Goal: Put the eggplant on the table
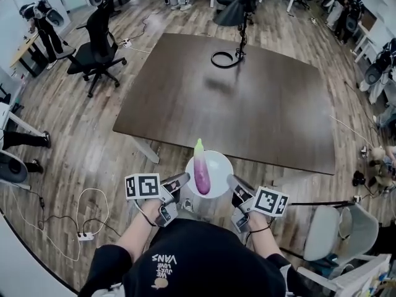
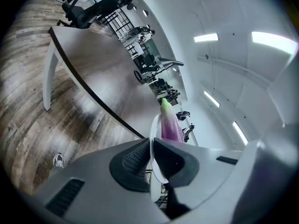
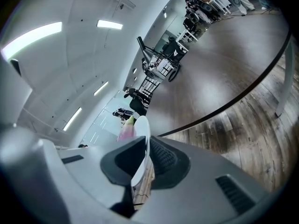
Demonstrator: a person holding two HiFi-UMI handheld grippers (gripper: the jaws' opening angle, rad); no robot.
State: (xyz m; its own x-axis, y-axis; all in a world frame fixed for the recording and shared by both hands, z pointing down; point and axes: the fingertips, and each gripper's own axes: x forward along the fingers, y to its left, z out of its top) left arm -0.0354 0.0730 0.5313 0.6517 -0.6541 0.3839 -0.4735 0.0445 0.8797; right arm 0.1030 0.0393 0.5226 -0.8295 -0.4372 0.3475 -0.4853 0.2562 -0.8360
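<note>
A: Where is the eggplant (image 1: 202, 172)?

B: It lies on a white plate (image 1: 218, 163), with its green tip pointing to the far side and its purple end near the person. It isn't on the table (image 1: 247, 98). The plate is held just at the table's near edge, and most of it shows over the wood floor (image 1: 80, 147).

A: What holds the plate?

B: 2 grippers do. The left gripper (image 1: 184, 179) is clamped on the plate's left rim. In the left gripper view its jaws pinch the thin white edge (image 2: 153, 134), and the eggplant (image 2: 170, 125) shows just beyond them.

A: And the other?

B: The right gripper (image 1: 232, 181) grips the right rim the same way, with its jaws closed tight on the plate (image 3: 141, 148).

A: What else is around?

B: A black lamp (image 1: 238, 17) stands on the far part of the dark table. 1 black office chair (image 1: 96, 42) stands far left on the floor, and a power strip (image 1: 85, 236) lies near left.
</note>
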